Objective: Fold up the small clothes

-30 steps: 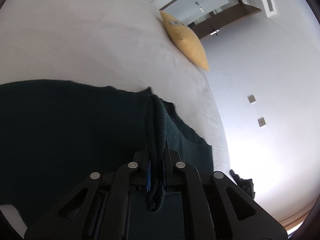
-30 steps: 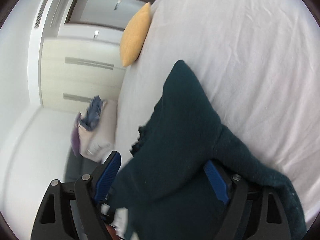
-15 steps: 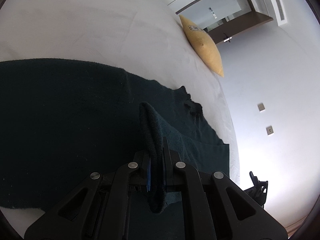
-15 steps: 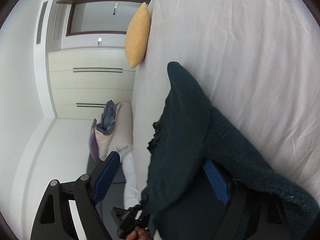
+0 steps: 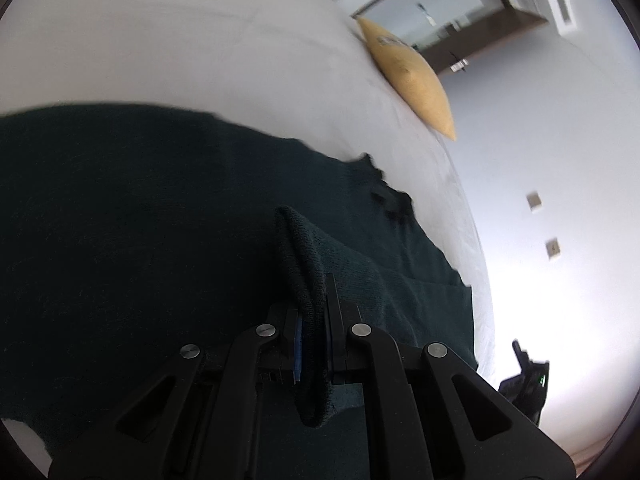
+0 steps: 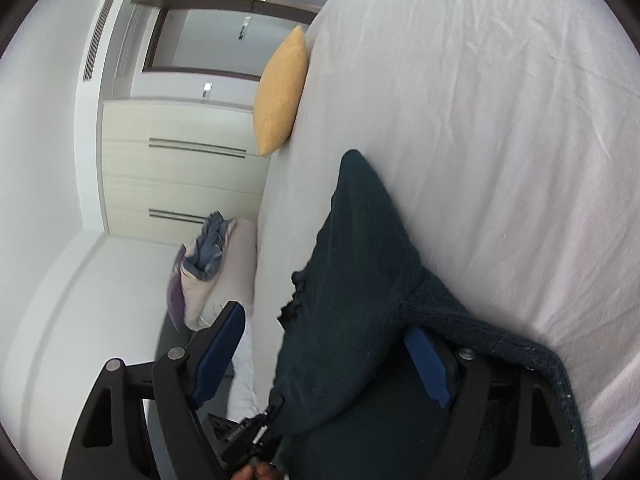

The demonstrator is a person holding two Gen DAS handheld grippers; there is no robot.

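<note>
A dark teal knit garment (image 5: 140,240) lies spread on the white bed sheet (image 5: 180,40). My left gripper (image 5: 312,312) is shut on a raised fold of it, and the pinched edge hangs back over the jaws. In the right wrist view the same garment (image 6: 360,260) drapes in a peak between the fingers of my right gripper (image 6: 324,356). Those jaws stand wide and are closing. The left blue pad (image 6: 218,354) is clear of the cloth, while the right pad (image 6: 428,364) sits against its edge.
A yellow cushion (image 5: 412,80) (image 6: 280,92) leans at the far edge of the bed. Beside the bed sit a heap of pale and blue clothes (image 6: 212,256) and a white wardrobe (image 6: 172,168). A black device (image 5: 528,380) shows past the bed's edge.
My left gripper has sunk toward the bed with the fold still pinched, so the garment fills more of its view. The right view has shifted sideways, with the cloth still between the jaws.
</note>
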